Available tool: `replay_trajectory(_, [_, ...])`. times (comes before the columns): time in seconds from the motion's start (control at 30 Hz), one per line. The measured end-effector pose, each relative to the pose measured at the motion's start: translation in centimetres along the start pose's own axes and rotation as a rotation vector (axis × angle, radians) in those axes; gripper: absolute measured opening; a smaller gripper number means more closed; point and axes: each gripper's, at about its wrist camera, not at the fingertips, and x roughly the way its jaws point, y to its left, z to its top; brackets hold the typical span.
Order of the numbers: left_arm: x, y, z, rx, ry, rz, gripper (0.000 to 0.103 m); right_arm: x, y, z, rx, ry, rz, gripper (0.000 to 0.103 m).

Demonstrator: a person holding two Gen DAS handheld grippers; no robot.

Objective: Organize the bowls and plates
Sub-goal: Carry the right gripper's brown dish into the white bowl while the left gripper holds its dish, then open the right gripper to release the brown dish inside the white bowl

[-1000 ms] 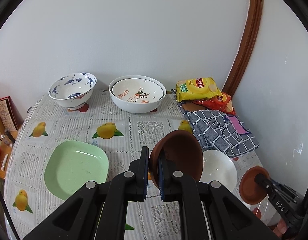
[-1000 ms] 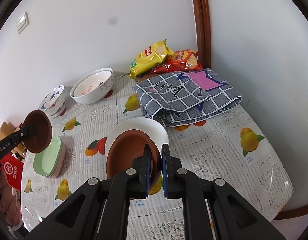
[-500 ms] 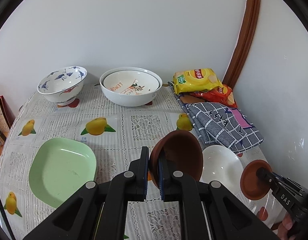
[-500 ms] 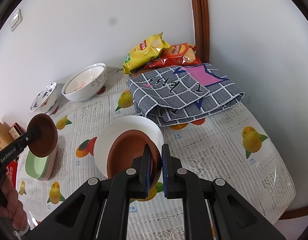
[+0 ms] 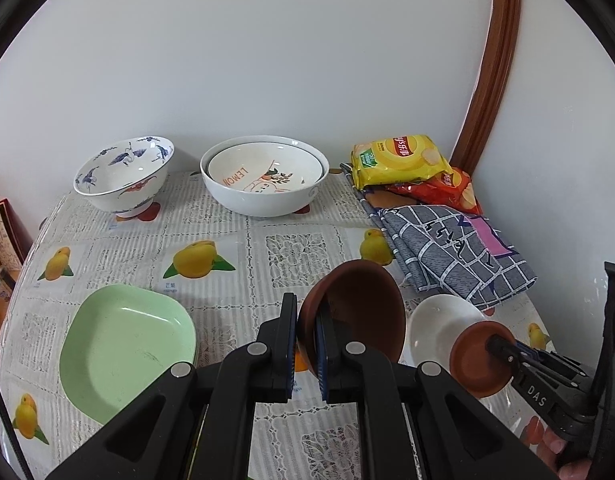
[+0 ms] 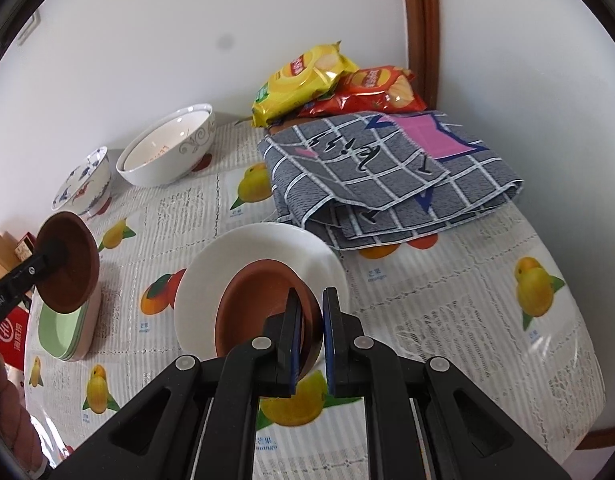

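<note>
The left gripper (image 5: 306,344) pinches a brown dish (image 5: 355,312). The right gripper (image 6: 309,338) pinches another brown saucer (image 6: 259,308), hiding part of the white plate (image 6: 243,256).

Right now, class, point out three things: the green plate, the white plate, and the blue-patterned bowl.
green plate (image 5: 123,344), left wrist view, on its flat inner floor.
white plate (image 6: 243,256), right wrist view, on its bare inner surface.
blue-patterned bowl (image 5: 119,178), left wrist view, on its inner wall.
</note>
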Motion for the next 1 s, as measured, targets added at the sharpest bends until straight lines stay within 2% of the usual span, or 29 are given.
replay_trajectory(0.6, [1.7, 0.3, 0.7, 0.001, 0.024, 0.009, 0.009, 4.7, 2.5, 0.3, -0.099, 0.085, -0.020, 0.010])
replay_trajectory(0.77, [1.8, 0.5, 0.7, -0.004, 0.023, 0.008, 0.009, 5.0, 3.0, 0.3, -0.128, 0.079, -0.055, 0.010])
replay_trajectory(0.87, [1.9, 0.4, 0.7, -0.002, 0.024, 0.005, 0.009, 5.5, 3.6, 0.1, -0.178, 0.091, -0.121, 0.010])
replay_trajectory(1.0, [2.0, 0.5, 0.7, -0.008, 0.026, 0.002, 0.009, 5.9, 4.2, -0.3, -0.227, 0.102, -0.160, 0.012])
